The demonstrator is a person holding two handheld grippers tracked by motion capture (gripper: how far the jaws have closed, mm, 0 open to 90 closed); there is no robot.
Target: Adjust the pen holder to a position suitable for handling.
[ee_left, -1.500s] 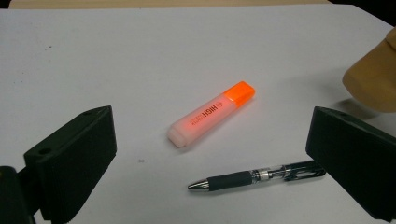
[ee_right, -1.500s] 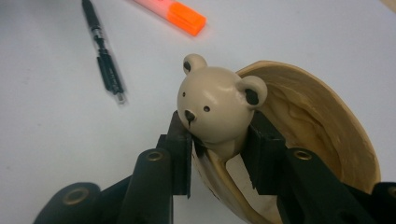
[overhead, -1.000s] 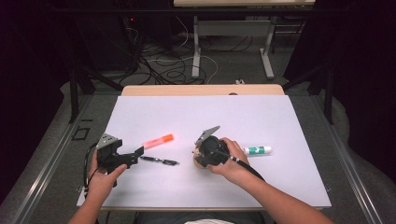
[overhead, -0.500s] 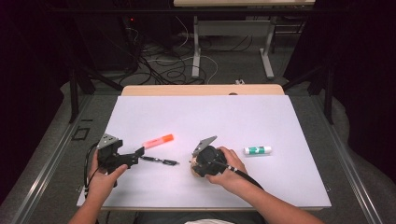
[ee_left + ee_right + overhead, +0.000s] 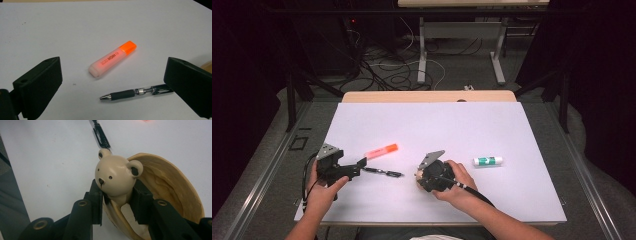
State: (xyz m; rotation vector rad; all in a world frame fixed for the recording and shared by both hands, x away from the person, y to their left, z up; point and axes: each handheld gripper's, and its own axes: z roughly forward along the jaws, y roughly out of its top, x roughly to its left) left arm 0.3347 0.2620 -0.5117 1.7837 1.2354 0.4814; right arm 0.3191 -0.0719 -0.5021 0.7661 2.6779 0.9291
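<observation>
Right gripper view: your right tongs (image 5: pixel 117 202) clench the bear-headed wooden piece (image 5: pixel 117 178), pen (image 5: pixel 101 135) lying at 12 o'clock beyond it, nearer your released left tongs (image 5: pixel 112 85).

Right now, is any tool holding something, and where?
The right tool grips the bear-shaped holder just below its head. The left tool holds nothing.

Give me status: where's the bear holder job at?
Done: right gripper is shut on the bear holder, wooden bowl behind it. In hand: carrying it. Left: highlighter, pen and glue stick lie untouched; left gripper open.
</observation>
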